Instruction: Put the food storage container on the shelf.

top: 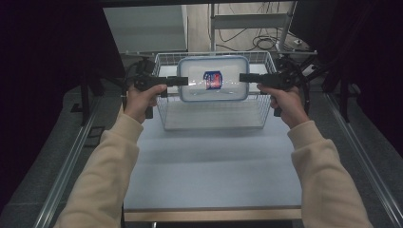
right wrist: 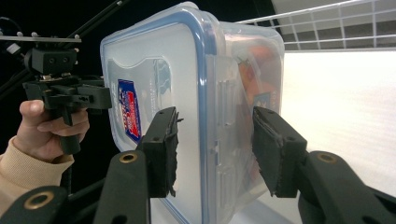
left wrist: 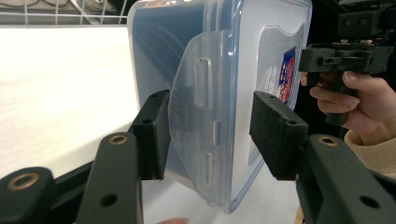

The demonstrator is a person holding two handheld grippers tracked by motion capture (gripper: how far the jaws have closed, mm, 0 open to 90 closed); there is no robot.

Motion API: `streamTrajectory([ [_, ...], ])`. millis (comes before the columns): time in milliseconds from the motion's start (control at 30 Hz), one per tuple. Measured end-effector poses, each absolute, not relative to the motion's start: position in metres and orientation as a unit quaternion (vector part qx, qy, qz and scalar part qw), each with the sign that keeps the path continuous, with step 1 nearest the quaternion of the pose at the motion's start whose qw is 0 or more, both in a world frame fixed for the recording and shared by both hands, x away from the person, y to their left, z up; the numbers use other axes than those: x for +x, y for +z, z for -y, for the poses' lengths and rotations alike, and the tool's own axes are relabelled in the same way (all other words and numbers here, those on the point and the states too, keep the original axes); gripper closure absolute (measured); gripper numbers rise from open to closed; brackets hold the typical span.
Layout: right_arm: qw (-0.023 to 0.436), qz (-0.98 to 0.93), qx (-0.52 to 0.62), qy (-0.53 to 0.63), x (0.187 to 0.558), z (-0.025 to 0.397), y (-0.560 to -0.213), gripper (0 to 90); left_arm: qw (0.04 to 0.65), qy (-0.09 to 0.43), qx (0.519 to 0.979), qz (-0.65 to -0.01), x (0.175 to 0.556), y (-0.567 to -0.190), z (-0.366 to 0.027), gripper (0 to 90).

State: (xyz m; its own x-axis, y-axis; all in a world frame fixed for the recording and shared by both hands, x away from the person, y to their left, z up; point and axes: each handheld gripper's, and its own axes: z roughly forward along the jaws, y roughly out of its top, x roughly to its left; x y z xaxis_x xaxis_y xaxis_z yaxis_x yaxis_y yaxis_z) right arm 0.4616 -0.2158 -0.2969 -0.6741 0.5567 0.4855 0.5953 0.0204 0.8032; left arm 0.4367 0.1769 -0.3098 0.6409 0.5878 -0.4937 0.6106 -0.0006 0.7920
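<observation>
Carrying is the step in hand, by my reading: in the high view a lidded box (top: 213,78) hangs between the left tongs (top: 183,80) at its nine o'clock end and the right tongs (top: 244,77) at its three o'clock end, held above a wire basket (top: 164,114) that stands at twelve o'clock on the pale counter (top: 209,166). The box is a rounded rectangle of clear plastic with a blue-rimmed lid and a red-and-blue label at its centre; it looks clear of the basket rim. The next move probably calls for both hands to travel level and together, so the smooth plastic does not slip from either pinch.

In the left gripper view the left tongs (left wrist: 212,135) straddle the short end of the box (left wrist: 187,46), one padded black jaw on the base side and one on the lid side, with a translucent latch flap (left wrist: 196,116) between them. The base-side pad touches; the lid-side pad seems to sit a little off, so the grip may be light.

In the right gripper view the right tongs (right wrist: 215,149) span the opposite end of the box (right wrist: 154,65), their rough pads against lid and base, gripping it. Something orange shows dimly through the wall.
</observation>
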Motion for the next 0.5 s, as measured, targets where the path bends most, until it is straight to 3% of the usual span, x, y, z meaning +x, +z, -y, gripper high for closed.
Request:
streamTrajectory([
  [233, 0.030, 0.708, -0.429, -0.560, 0.491, 0.214, -0.299, 51.5, 0.553, -0.032, 0.707, -0.440, 0.470, -0.311, -0.179, 48.8],
  [500, 0.040, 0.702, -0.452, -0.549, 0.511, 0.211, -0.299, 50.3, 0.568, -0.067, 0.674, -0.468, 0.495, -0.320, -0.183, 47.5],
])
